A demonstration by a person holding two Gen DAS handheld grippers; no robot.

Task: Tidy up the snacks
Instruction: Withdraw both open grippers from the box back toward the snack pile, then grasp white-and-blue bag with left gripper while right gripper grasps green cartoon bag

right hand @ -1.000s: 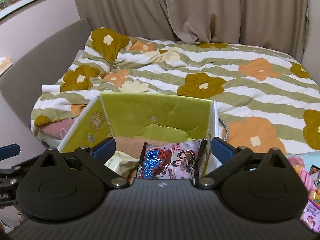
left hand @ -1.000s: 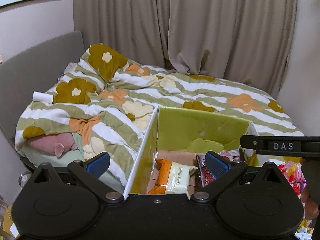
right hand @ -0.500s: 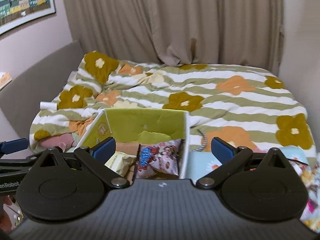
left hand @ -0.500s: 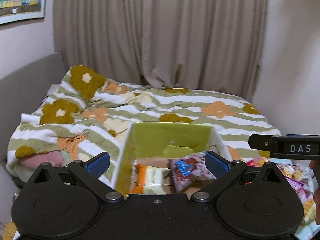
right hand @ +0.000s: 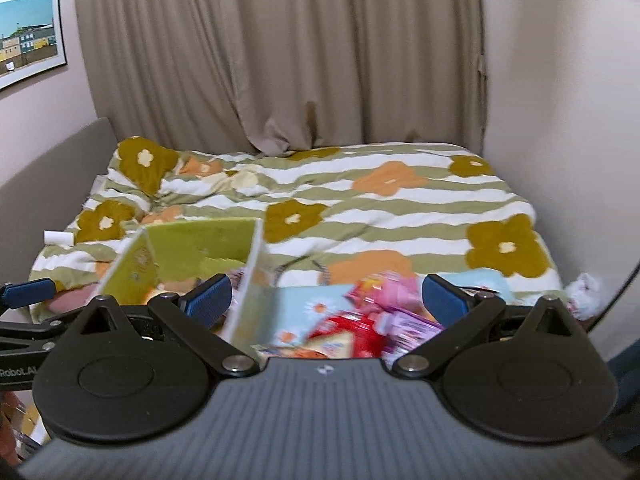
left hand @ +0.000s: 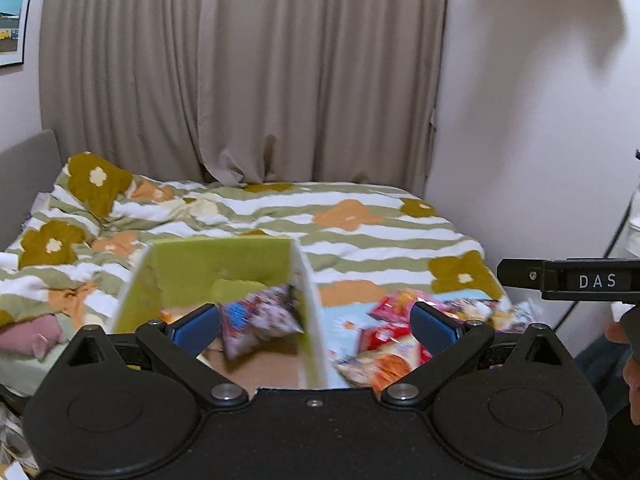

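A: Status on the snack sort?

B: Between picks, I'd say. Both claws were empty. Left claw [left hand: 314,326] was spread wide, nothing between the pads, and it straddled the box's [left hand: 224,264] right wall. Right claw [right hand: 326,300] was just as wide open, also holding nothing.

A: Where were the snacks?

B: Two groups. One pack [left hand: 260,320] was already in the box, leaning near the right wall; something orange showed further left in there, too blurred to ID. The rest sat in a loose pile [right hand: 372,312] on a light blue sheet [right hand: 304,304] on the bed [right hand: 360,200], just right of the box. Red, pink and purple packs, overlapping. Motion blur on all of it, so no labels readable.

A: So which step?

B: Judging by layout: box partly filled, pile not yet cleared. Looked like lining up for the next grab. Right claw faced the pile, so prob. that one picks.

A: Next move needs?

B: Drop onto one pack at the top or edge of the pile, pinch an edge/seam, not the puffed middle. Packs overlap, so a neighbour could drag along. Then lift over the wall and release inside. Box is light cardboard on a soft duvet, so it may tip if bumped.
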